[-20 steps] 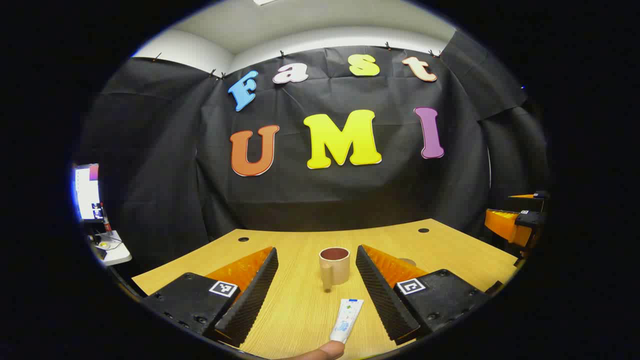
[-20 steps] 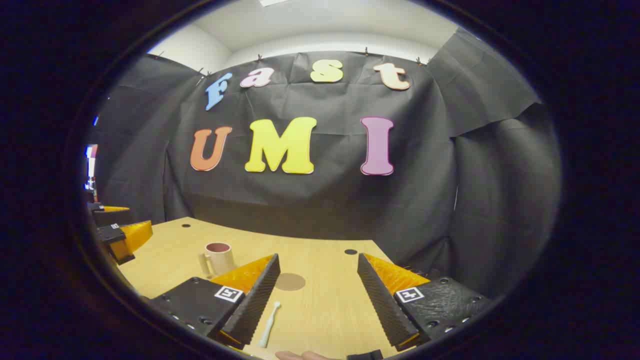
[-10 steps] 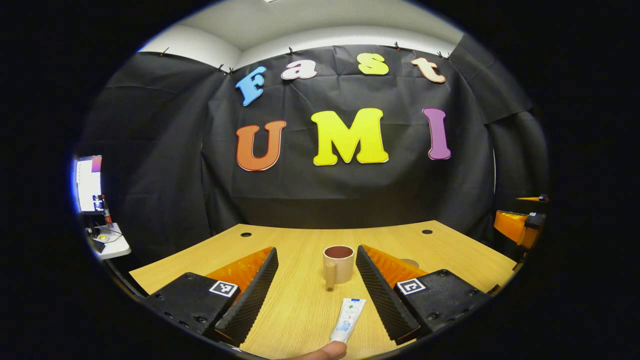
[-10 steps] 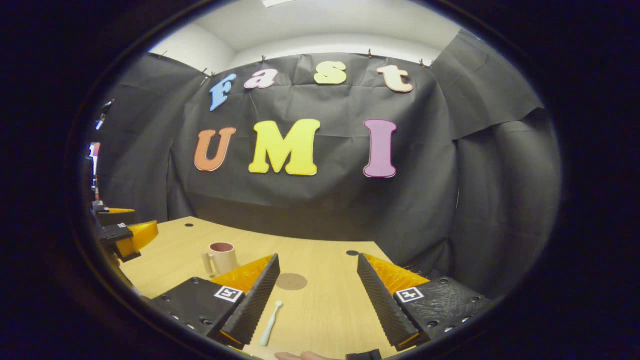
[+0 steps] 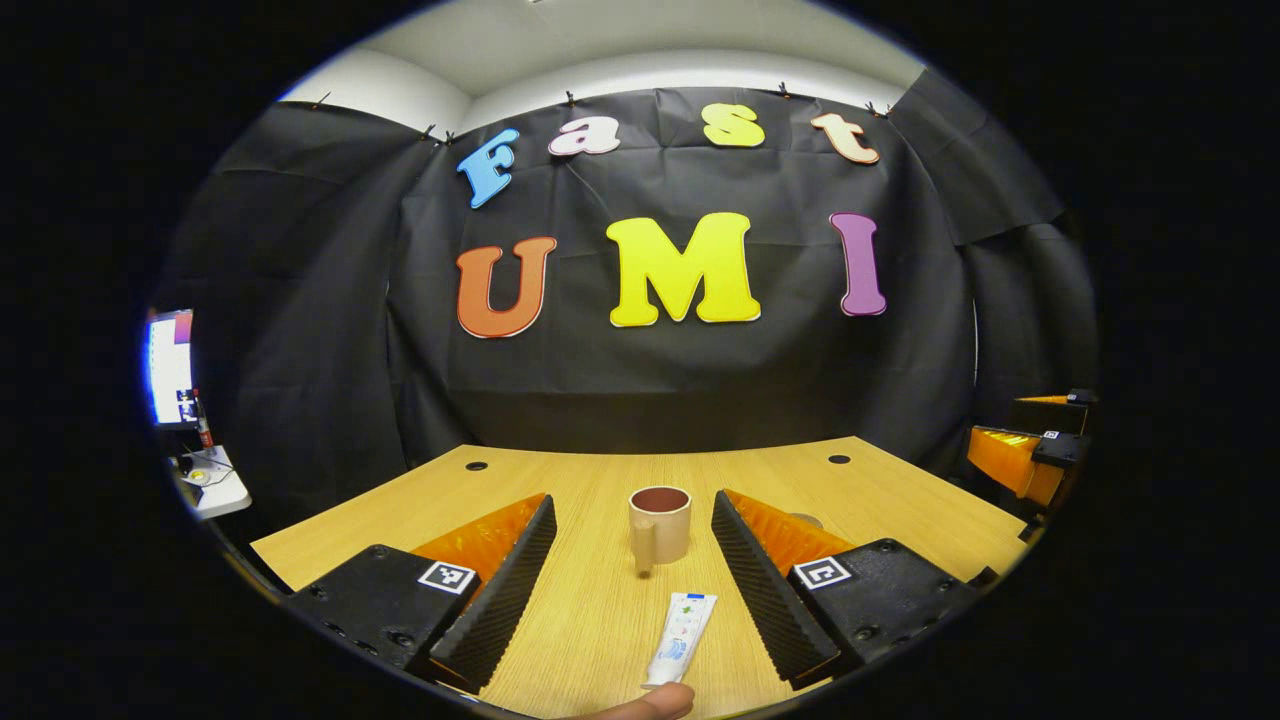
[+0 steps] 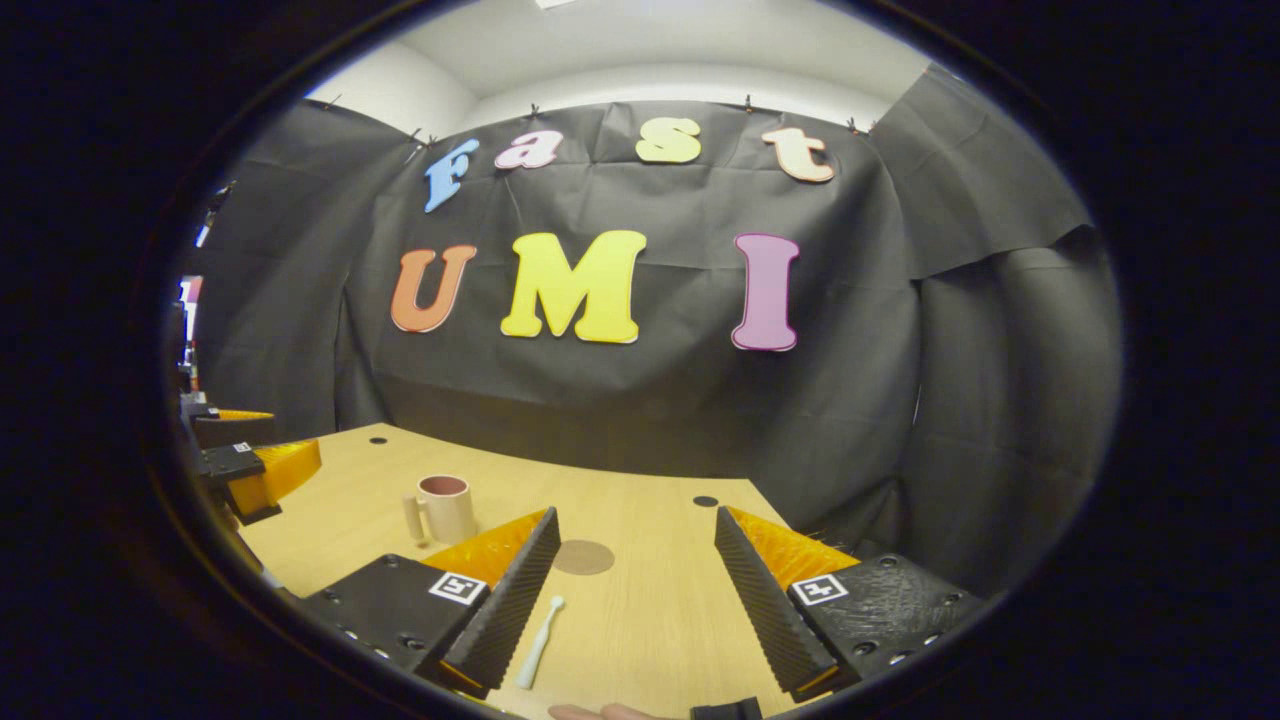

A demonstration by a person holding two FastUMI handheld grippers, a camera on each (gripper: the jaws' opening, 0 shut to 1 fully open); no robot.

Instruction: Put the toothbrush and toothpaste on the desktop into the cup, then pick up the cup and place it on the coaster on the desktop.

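Toothpaste first: the white plastic toothpaste tube [image 5: 681, 624] with blue and green print lies flat on the pale wooden desktop [image 5: 880, 490], low between the spread fingers of my left gripper [image 5: 634, 570], touching neither. My fingertip [image 5: 655, 703] shows at the bottom edge of the left gripper view, just at the tube's near end. Beyond the tube stands the beige ceramic cup [image 5: 660, 524] with a dark reddish inside, upright, its handle turned toward me, between the tips of my left fingers but clear of both.

My right gripper [image 6: 636, 570] is also spread wide and holds nothing. The slim white toothbrush [image 6: 540, 643] lies flat on the wood just beside its left finger; whether they touch I cannot tell. Farther on, between that gripper's fingertips, sits the flat round brown coaster [image 6: 584, 557], bare on top. In the right gripper view the cup [image 6: 445, 507] stands off to the left, well apart from the coaster, and my left gripper [image 6: 255, 465] shows beyond it at the desk's edge.
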